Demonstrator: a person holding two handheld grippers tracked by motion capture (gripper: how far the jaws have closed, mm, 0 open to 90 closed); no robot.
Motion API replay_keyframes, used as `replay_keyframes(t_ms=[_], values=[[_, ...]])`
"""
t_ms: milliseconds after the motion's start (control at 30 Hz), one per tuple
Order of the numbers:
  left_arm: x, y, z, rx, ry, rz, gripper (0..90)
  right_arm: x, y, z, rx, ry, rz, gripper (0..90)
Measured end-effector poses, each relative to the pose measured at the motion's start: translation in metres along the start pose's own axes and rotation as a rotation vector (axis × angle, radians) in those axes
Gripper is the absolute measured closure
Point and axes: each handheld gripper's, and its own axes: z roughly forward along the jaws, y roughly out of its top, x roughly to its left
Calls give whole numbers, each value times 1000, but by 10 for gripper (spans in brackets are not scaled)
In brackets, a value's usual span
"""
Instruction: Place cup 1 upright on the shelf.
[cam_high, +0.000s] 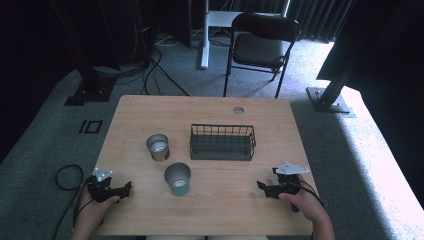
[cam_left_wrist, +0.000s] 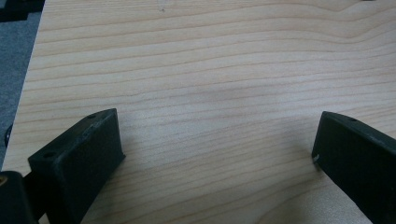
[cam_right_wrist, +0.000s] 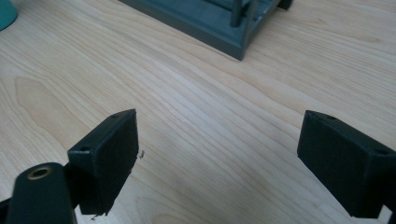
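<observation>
Near the table's (cam_high: 150, 107) front corners, both claws — left claw (cam_high: 119, 190), right claw (cam_high: 264, 188) — spread, empty, cups (cam_high: 177, 178) between.

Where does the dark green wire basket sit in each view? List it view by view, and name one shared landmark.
High view: dark green wire basket at table centre, right of the two metal cups.
Left gripper view: bare wood between the jaws; no basket.
Right gripper view: basket's corner at top centre.
Shared landmark: light wooden tabletop.

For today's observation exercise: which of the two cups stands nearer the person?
The teal cup, in front of the bare silver cup and closer to the table's near edge.
</observation>
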Motion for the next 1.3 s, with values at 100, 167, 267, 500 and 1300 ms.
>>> replay_keyframes(t_ms=[100, 167, 267, 500, 1300], values=[[0, 0, 0, 0, 0, 0, 22, 3, 2, 2, -2, 11, -12, 123], [0, 0, 0, 0, 0, 0, 22, 5, 4, 4, -5, 19, -22, 124], [0, 0, 0, 0, 0, 0, 21, 9, 6, 6, -10, 44, -35, 124], [0, 0, 0, 0, 0, 0, 22, 17, 11, 13, -11, 74, -64, 125], [0, 0, 0, 0, 0, 0, 22, 56, 35, 40, -10, 198, -169, 124]])
